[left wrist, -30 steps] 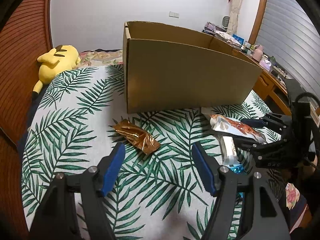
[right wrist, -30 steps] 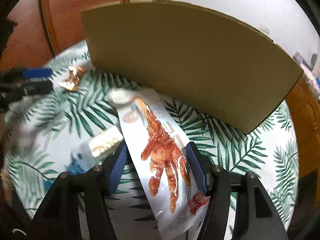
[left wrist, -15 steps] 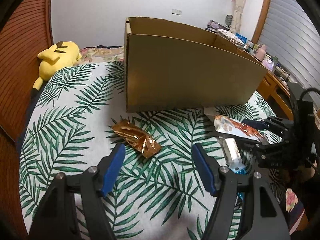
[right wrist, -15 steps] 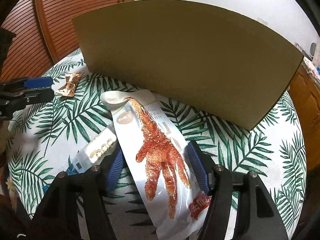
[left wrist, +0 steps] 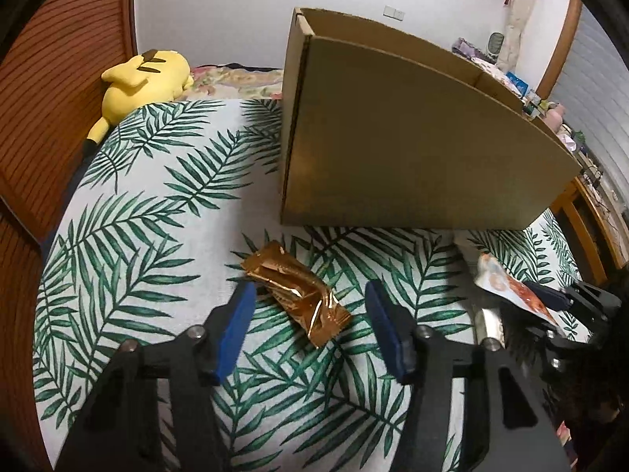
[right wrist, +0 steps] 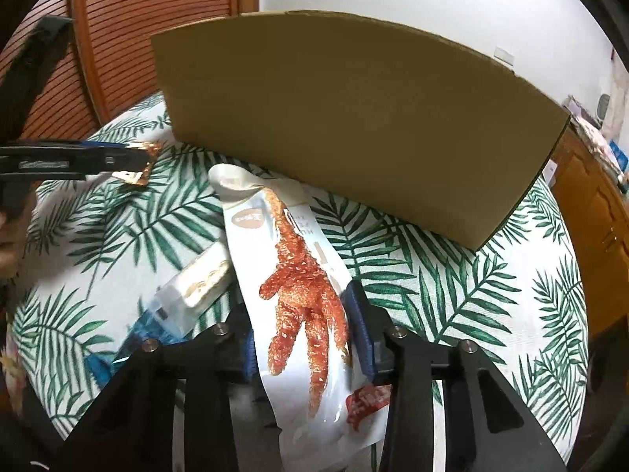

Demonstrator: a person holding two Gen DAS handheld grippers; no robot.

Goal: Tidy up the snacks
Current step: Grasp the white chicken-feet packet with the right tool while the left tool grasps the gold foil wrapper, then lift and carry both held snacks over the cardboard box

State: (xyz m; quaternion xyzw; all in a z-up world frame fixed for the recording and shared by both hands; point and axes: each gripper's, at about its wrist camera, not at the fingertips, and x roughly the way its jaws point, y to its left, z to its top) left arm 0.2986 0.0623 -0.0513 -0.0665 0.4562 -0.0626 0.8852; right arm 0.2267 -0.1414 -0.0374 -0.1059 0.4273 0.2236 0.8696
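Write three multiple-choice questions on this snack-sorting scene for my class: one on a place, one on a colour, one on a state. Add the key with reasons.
1. Where does the gold wrapper lie?
A. in the cardboard box
B. on the leaf-print cloth
C. on the yellow plush

2. What colour are the gripper pads?
A. blue
B. red
C. white

3. How is the cardboard box?
A. taped shut
B. lying flattened
C. standing open at the top

Key: B, the wrapper rests on the leaf-print cloth before the box; A, both pads show blue; C, the rim and inner wall are visible.

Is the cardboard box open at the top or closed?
Open. The left wrist view shows the cardboard box with no flaps over its top and its inner walls visible; contents hidden.
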